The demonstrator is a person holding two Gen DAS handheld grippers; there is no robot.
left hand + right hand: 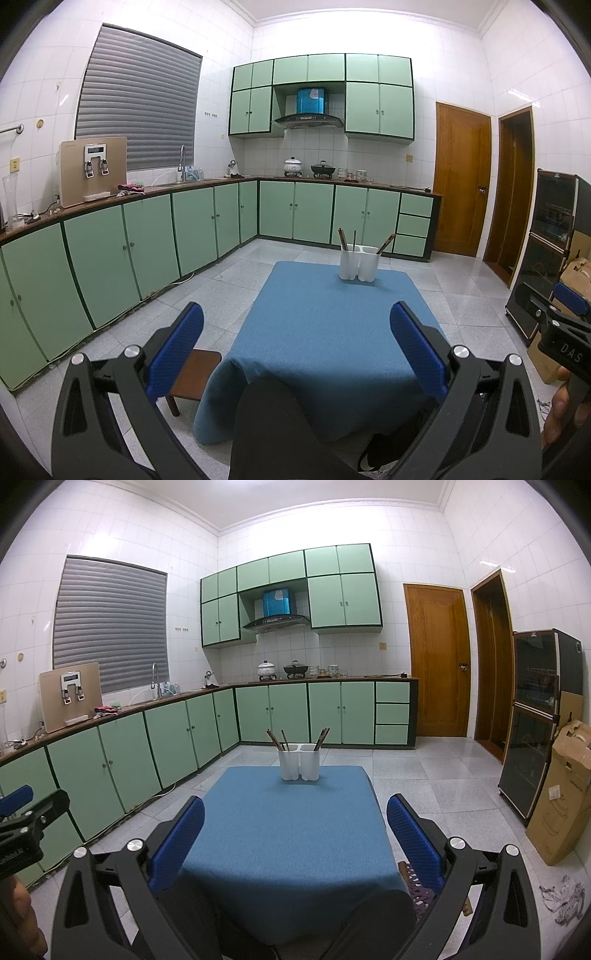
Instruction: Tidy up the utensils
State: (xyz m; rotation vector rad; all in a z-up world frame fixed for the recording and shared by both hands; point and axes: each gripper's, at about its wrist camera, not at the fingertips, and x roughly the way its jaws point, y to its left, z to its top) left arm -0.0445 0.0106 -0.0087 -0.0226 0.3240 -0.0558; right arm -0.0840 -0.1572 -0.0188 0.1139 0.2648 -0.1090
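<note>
A low table (pixel 325 332) is seen draped in a blue, felt-like cloth with rounded corners, the fabric hanging over the near edge in soft folds. At its far end a white, smooth-walled utensil holder (pixel 359 264) is set upright; it is formed of two rounded compartments joined side by side. Dark brown chopsticks (pixel 344 239) are seen leaning in the left compartment, and another pair (pixel 385 243) is tilted rightward out of the right one.

The left gripper (pixel 295 343) is held level above the near edge of the table, well apart from the holder, its jaws spread wide with nothing between them. Its blue, fine-textured pads (pixel 177 350) are carried on black, glossy linkages with round silver pivots. The right gripper (pixel 295 830) is posed alike, just beside the left one, jaws likewise parted and empty, pointed toward the holder (pixel 299 761).

A small brown wooden stool (pixel 194 374) is noted beside the table's left corner. Pale green cabinet doors (pixel 103 258) with dark trim are ranged along the walls over a grey speckled tile floor (pixel 461 280).
</note>
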